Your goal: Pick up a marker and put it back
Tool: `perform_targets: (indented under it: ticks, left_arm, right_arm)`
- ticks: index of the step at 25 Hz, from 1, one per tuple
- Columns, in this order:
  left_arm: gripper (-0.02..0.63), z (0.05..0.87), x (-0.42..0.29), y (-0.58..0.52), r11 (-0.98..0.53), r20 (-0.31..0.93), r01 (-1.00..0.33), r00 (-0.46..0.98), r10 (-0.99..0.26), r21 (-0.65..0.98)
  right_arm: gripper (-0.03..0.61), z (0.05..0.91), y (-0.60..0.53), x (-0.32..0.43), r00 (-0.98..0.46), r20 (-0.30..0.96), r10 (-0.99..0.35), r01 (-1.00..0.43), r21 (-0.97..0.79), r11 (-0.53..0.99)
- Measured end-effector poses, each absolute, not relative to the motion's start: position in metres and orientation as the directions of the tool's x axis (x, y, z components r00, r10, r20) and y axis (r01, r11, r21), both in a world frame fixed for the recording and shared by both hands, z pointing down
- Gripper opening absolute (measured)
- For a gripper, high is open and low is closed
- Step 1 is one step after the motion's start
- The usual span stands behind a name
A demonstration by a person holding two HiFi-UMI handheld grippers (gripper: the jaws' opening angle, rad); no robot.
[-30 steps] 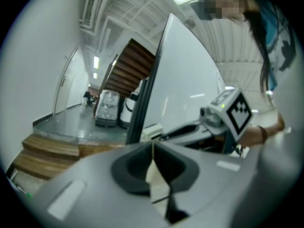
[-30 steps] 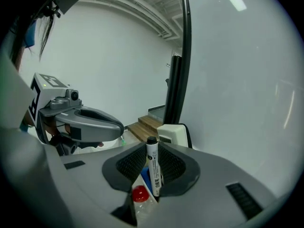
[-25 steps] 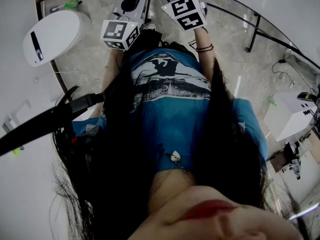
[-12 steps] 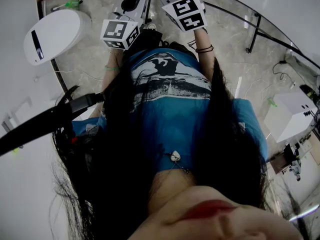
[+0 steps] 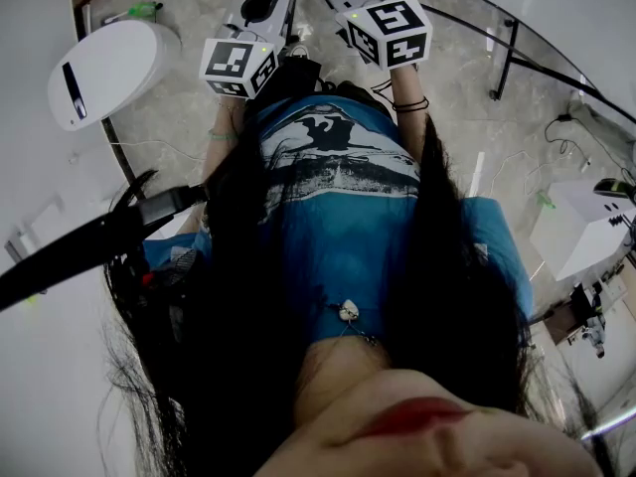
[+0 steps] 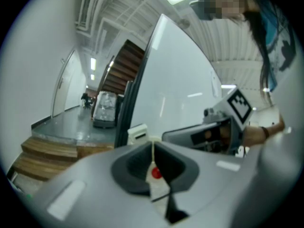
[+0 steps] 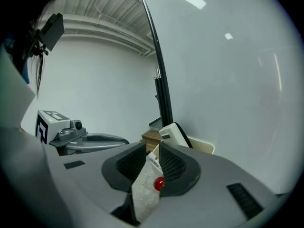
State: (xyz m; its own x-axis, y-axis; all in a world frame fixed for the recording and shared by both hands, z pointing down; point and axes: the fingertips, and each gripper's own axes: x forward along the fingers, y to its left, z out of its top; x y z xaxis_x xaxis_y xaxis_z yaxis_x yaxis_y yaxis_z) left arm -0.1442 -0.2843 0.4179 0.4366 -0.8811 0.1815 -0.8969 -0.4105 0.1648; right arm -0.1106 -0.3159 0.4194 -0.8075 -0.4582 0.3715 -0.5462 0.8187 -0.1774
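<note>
No marker shows in any view. My left gripper (image 6: 153,145) points at a tall white board (image 6: 185,84); its dark pads meet along a thin seam, with only a white tab with a red dot (image 6: 156,173) behind them. My right gripper (image 7: 158,147) faces the same board (image 7: 228,75), pads together at the tip, around a similar white tab with a red dot (image 7: 158,184). In the head view, the left marker cube (image 5: 238,65) and the right marker cube (image 5: 391,32) are held side by side in front of the person's chest.
A black post (image 7: 163,94) edges the board. A white boxy object (image 7: 176,134) and a wooden block (image 7: 152,137) sit just beyond the right jaws. A white device (image 5: 104,68) lies at the left, and a white box (image 5: 586,225) and cables at the right of the stone floor.
In the head view, the right gripper's cube has shifted a little to the right and turned. The left gripper has stayed in place.
</note>
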Motion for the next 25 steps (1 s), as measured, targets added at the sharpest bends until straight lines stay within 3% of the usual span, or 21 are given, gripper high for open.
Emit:
perform_targets:
  ticks: [10,16,25]
  left_arm:
    - [0.003,0.419,-0.131,-0.279,-0.439,0.188,-0.884,0.465,-0.865,0.161]
    - [0.003,0.411,-0.065,-0.212,-0.441,0.177,-0.886,0.461,-0.869,0.140]
    - [0.003,0.414,0.008,-0.140,-0.407,0.177,-0.902,0.428,-0.886,0.143]
  right_arm:
    - [0.077,0.421,-0.302,-0.096,-0.825,0.325,-0.463,-0.557,-0.324,0.765]
    - [0.026,0.415,-0.234,-0.031,-0.832,0.299,-0.468,-0.552,-0.348,0.758]
    - [0.015,0.421,-0.158,0.040,-0.843,0.311,-0.438,-0.531,-0.355,0.770]
